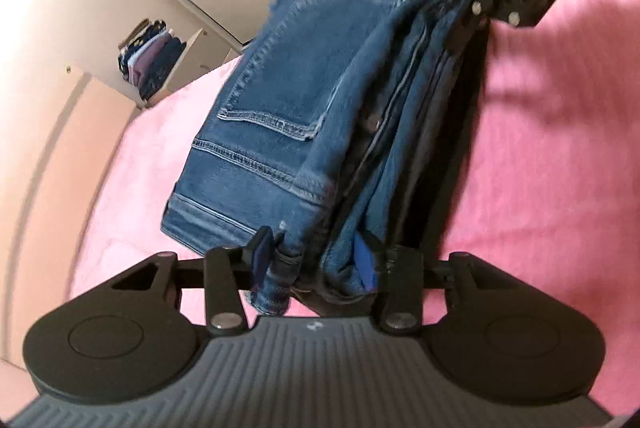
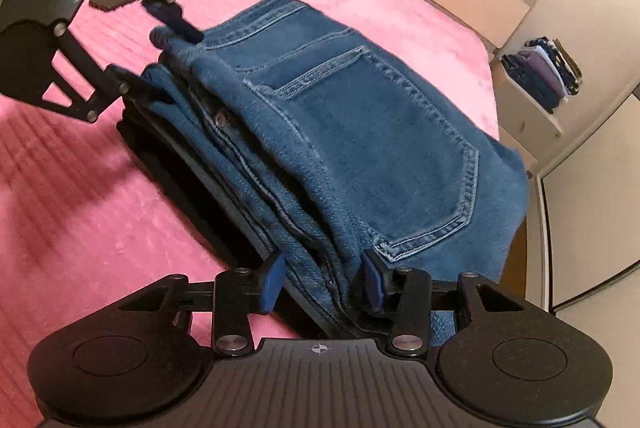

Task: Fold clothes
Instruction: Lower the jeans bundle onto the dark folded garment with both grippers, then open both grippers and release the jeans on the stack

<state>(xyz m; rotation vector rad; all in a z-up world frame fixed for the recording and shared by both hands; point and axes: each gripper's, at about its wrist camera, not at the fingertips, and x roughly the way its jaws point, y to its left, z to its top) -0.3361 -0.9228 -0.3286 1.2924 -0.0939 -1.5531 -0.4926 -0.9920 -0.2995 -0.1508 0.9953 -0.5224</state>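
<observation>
Pink bedcover [image 2: 100,188] underneath everything; pale wardrobe panels behind, with a cubby of stacked folded clothes [image 2: 548,72] well off to the side.

Folded jeans [image 2: 360,148] in the middle, doubled into a thick many-layered bundle, back pocket [image 2: 412,184] facing outward. Bundle tipped up on its folded edge, far side hanging down toward the bedcover; dark shadow beneath; contact with the bed not clear. So: jeans already folded, held between both tools above or on the bed. Could fit a last fold being closed, or a finished bundle being lifted away. Not settled here.

Left gripper [image 1: 320,262] clamped narrow on one end of the stacked edge, layers bunched between its blue pads. Right gripper [image 2: 324,282] clamped likewise on the opposite end, denim filling the gap between pads. Both facing each other along the bundle.

Judgement for doing it well:
- Keep both clamps firm and level with each other; uneven height likely to shear the layers apart.
- Keep spacing between tools constant, no pull, no slack.
- Watch the outer layer by the left pad, a loose hem corner [image 1: 272,292] poking past; likely to slip out if grip eases.
</observation>
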